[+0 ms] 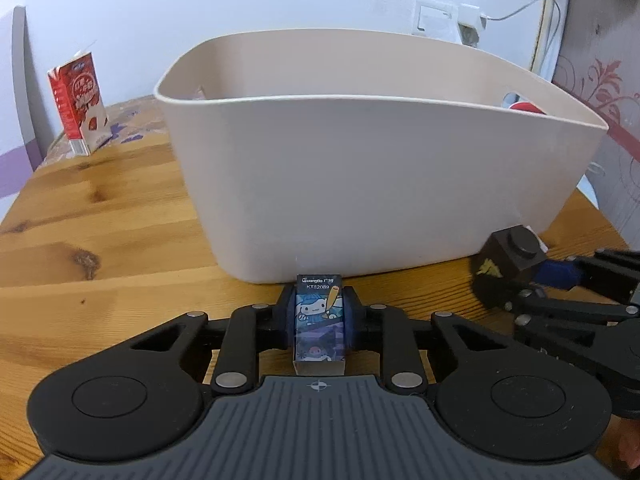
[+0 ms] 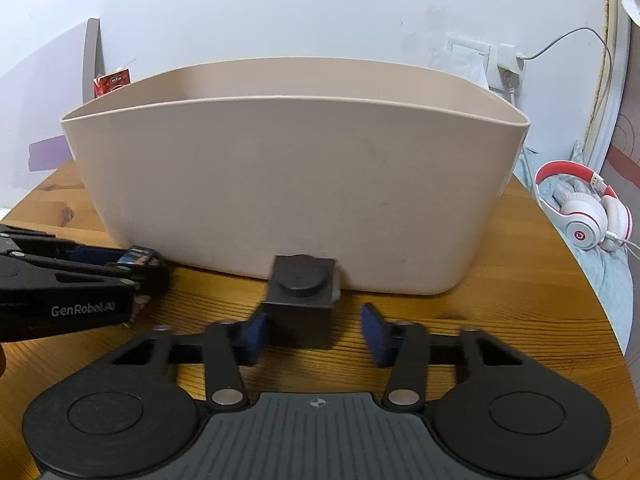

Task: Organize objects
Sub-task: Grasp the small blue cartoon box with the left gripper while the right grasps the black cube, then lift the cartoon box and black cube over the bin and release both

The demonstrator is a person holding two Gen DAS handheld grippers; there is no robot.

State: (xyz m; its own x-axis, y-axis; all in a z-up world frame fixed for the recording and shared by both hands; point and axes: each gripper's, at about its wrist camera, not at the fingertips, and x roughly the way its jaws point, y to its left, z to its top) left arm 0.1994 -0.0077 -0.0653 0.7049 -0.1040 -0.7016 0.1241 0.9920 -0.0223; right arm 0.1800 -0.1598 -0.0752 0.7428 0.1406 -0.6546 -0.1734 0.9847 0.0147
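Now, left hand-held gripper [image 1: 319,316]: clamped on the cartoon-printed eraser [image 1: 319,320].
Right hand-held gripper [image 2: 316,334]: fingers apart, black block [image 2: 301,302] touching only the left pad.
Beige bin [image 1: 360,184]: just beyond both, on the tabletop [image 1: 100,240].

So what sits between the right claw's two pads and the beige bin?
A black cube with a round cap stands between the right claw pads, touching the left pad only, just before the beige bin, in the right wrist view.
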